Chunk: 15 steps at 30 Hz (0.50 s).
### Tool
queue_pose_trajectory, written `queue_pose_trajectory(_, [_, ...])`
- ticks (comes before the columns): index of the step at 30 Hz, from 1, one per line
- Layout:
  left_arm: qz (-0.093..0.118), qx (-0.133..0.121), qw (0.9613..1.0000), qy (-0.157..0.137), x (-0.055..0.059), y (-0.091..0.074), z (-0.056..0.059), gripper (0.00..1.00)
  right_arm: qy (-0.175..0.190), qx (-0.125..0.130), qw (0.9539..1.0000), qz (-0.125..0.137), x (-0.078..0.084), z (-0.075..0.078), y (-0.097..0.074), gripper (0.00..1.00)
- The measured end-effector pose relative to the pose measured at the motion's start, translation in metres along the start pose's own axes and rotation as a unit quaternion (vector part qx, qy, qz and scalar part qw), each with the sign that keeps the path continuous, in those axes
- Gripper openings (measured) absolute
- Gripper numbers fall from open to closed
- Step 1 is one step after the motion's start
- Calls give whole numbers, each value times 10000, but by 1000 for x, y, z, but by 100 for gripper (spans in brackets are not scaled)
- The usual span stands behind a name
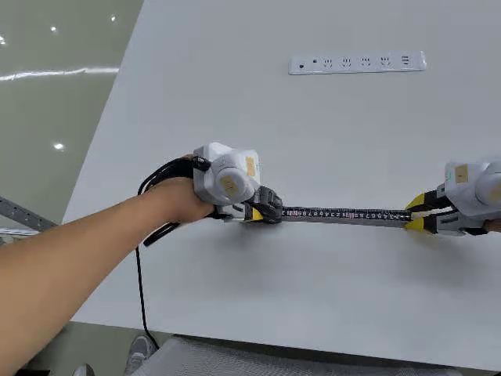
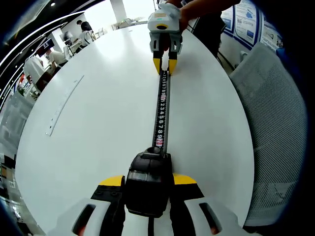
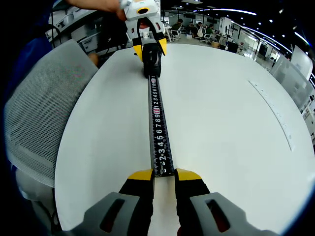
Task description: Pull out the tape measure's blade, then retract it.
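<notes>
"Holding the blade [image 1: 344, 214] stretched this far, you've one main risk: the tip slipping out of your right gripper [image 3: 164, 174]. Its fingers [image 3: 140, 176] are pinched on the very end of the blade, and there isn't much metal in the bite."

"Agreed. If it slips, you'd likely get the spring whipping the blade back into the tape measure's case [image 2: 147, 184], fast and uncontrolled. Your left gripper [image 1: 254, 211] has that case clamped between its fingers, down at the worktop [image 1: 313, 141], so the case itself looks secure."

"Mind the hook, though. Whether it's caught over a finger or only squeezed, you can't tell from here — the end is hidden between the fingers."

"Watch the line as well. The blade runs straight from the case to your right gripper, close to the worktop. Twist either wrist and it could buckle or kink."

"So when you retract, walk your right gripper toward the left rather than letting go. The power strip [image 1: 358, 62] sits well apart, toward the far side of the worktop — it shouldn't get in your way."
</notes>
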State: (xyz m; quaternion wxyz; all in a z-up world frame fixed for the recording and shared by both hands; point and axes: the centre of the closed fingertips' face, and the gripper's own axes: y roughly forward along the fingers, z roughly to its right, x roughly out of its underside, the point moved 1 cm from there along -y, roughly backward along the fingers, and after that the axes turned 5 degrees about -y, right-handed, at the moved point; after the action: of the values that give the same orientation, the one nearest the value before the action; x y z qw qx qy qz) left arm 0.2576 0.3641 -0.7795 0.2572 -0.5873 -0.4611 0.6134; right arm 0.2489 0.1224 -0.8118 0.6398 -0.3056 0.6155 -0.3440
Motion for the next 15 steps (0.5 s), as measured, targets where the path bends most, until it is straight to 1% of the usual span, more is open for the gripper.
queue_pose_trajectory(3, [-20, -54, 9999, -106, 0, 0, 0, 32, -3, 25, 10000, -54, 0, 0, -1, 13])
queue_pose_trajectory(6, [-15, -108, 9998, -136, 0, -1, 0, 32, -1, 45, 9999, -125, 0, 0, 0, 13])
queue_pose_trajectory(8, [-5, -146, 9996, -254, 0, -1, 0, 33, -56, 76, 9998, -180, -1, 1, 0, 13])
queue_pose_trajectory(11, [-18, -223, 9988, -441, 1, -2, -1, 34, -15, 154, 9996, -241, -1, 2, 0, 15])
queue_pose_trajectory(12, [9, -247, 9983, -522, 1, -2, -1, 34, -7, 183, 9995, -246, 0, 3, -1, 16])
queue_pose_trajectory(14, [169, -294, 9959, -838, -2, -5, 0, 35, 72, 261, 9993, -262, 0, 4, -1, 18])
queue_pose_trajectory(15, [263, -308, 9938, -1034, -4, -7, 0, 36, 119, 298, 9991, -264, 0, 4, -2, 19])
